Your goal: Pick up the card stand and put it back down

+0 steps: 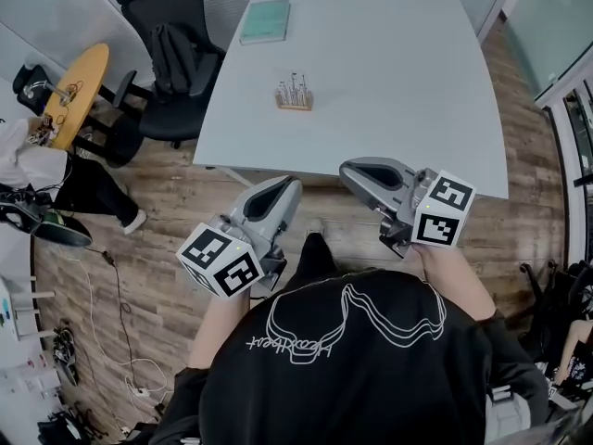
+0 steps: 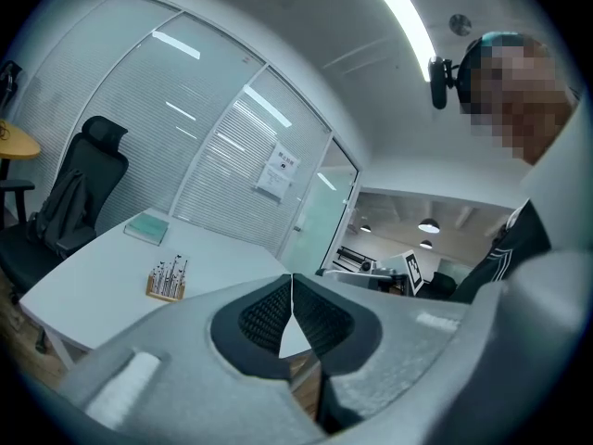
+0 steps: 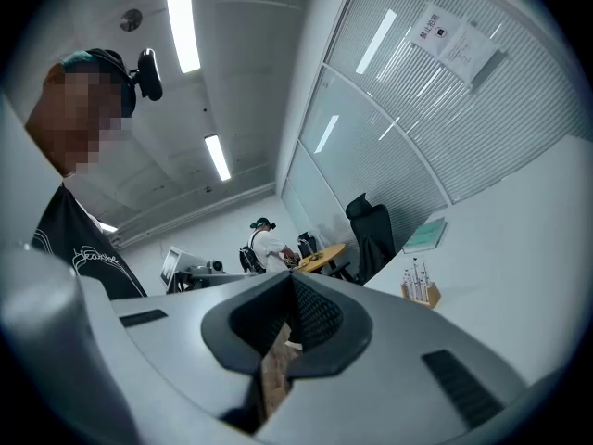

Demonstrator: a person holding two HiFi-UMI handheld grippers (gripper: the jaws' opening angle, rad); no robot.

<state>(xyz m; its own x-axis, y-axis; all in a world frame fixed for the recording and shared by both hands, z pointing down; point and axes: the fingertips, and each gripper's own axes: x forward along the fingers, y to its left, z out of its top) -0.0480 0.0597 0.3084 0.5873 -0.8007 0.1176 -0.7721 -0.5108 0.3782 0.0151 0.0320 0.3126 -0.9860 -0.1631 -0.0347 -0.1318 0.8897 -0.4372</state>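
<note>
Card stand (image 1: pixel 294 94) is the smallest item in sight and rests on the white table (image 1: pixel 398 82), so the bigger things come first. Wood-plank floor (image 1: pixel 157 276) fills the lower and left parts of the head view. The white table takes up the upper middle, with its near edge just beyond the two grippers. Below them is the person's black shirt (image 1: pixel 343 369), printed with a white line drawing. A black office chair (image 1: pixel 171 63) stands at the table's left side, and a round yellow side table (image 1: pixel 79 91) lies further left. The left gripper (image 1: pixel 287 185) and the right gripper (image 1: pixel 347 170) are both held over the floor short of the table edge, tips angled toward each other, each carrying its marker cube. In the left gripper view the ribbed pads (image 2: pixel 269 313) meet along a thin seam with nothing between them, so the claw is closed and empty. The right gripper view shows the same, its jaws pressed together on nothing. A teal book (image 1: pixel 266 21) lies flat near the table's far left corner. Nearer than the book and apart from it, the card stand is a small wooden block with thin metal clips standing upright. It sits on the left half of the tabletop, well apart from both grippers.
</note>
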